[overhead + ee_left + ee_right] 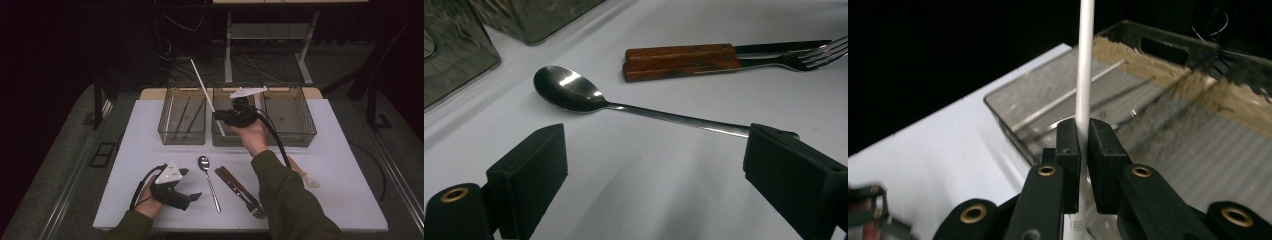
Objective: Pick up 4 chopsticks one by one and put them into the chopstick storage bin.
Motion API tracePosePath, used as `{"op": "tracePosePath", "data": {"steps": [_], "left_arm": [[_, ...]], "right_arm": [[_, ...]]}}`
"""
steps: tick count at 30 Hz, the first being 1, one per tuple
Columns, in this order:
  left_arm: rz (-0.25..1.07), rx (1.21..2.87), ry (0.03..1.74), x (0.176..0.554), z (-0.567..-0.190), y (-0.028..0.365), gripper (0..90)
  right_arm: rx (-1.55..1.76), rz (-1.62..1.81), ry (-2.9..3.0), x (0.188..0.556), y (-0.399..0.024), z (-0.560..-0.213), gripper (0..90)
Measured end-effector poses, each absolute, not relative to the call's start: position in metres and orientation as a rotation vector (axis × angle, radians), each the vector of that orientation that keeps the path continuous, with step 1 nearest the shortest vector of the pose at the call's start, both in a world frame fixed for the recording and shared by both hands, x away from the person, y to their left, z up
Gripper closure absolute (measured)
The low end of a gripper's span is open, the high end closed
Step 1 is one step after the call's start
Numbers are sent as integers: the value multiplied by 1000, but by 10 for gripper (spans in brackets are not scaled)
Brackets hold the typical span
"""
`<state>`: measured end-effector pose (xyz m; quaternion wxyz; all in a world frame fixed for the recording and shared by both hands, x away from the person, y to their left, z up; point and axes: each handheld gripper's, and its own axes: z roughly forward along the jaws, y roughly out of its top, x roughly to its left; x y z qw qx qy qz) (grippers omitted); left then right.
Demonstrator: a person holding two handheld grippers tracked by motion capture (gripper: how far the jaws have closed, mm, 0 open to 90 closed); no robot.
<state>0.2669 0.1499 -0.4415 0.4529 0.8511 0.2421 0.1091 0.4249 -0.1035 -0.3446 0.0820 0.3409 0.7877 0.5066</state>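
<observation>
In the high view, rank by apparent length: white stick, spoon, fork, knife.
1. White stick, longest, though it tilts, so this is unsure.
2. Spoon.
3. Knife and fork: lying together, partly under the sleeve, too alike to rank.

Looks like a lab or test room, not a kitchen. Dark curtained surroundings, grey carpeted floor (60,165), loose cables (175,60) trailing behind near a metal desk frame (270,45). White-covered table (150,150) set out like a staged workstation, three clear bins (182,117) in a row, cutlery (207,180) laid neatly in front.
</observation>
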Motion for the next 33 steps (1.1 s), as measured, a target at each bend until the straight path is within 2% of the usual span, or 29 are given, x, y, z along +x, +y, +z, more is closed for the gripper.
{"op": "tracePosePath", "data": {"steps": [15, 33], "left_arm": [[268, 2100, 582, 267, -440, 150, 91], [258, 2099, 583, 267, -440, 150, 91]], "right_arm": [[1075, 1514, 2319, 455, -48, -352, 843], [1174, 1339, 2378, 465, -24, -387, 842]]}}
